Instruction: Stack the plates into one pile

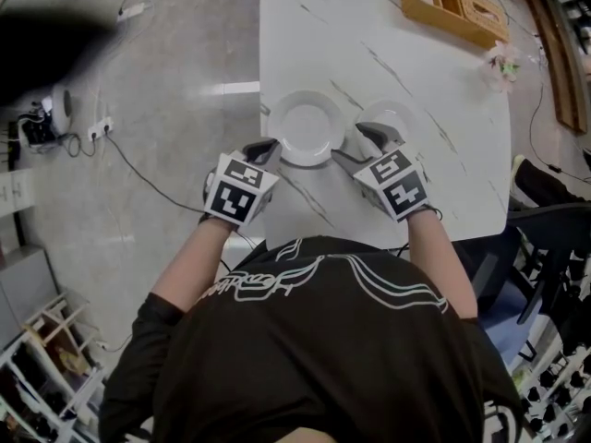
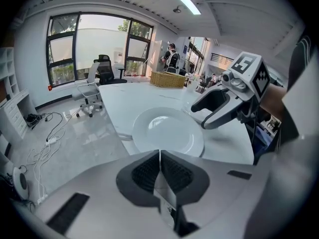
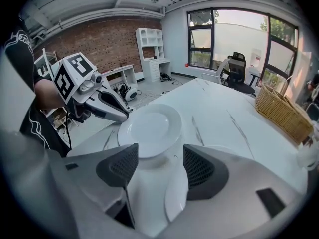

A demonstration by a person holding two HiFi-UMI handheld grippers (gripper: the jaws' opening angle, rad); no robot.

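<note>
Wicker basket (image 1: 452, 7) stands well beyond the large plate (image 1: 305, 127).

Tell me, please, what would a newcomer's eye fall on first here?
Two white plates lie side by side near the front edge of the marble table, the large plate left of the small plate. The left claw, shut and empty, points at the large plate's rim; the right claw stands open over the small plate's near rim. A wicker basket sits at the far corner.
</note>
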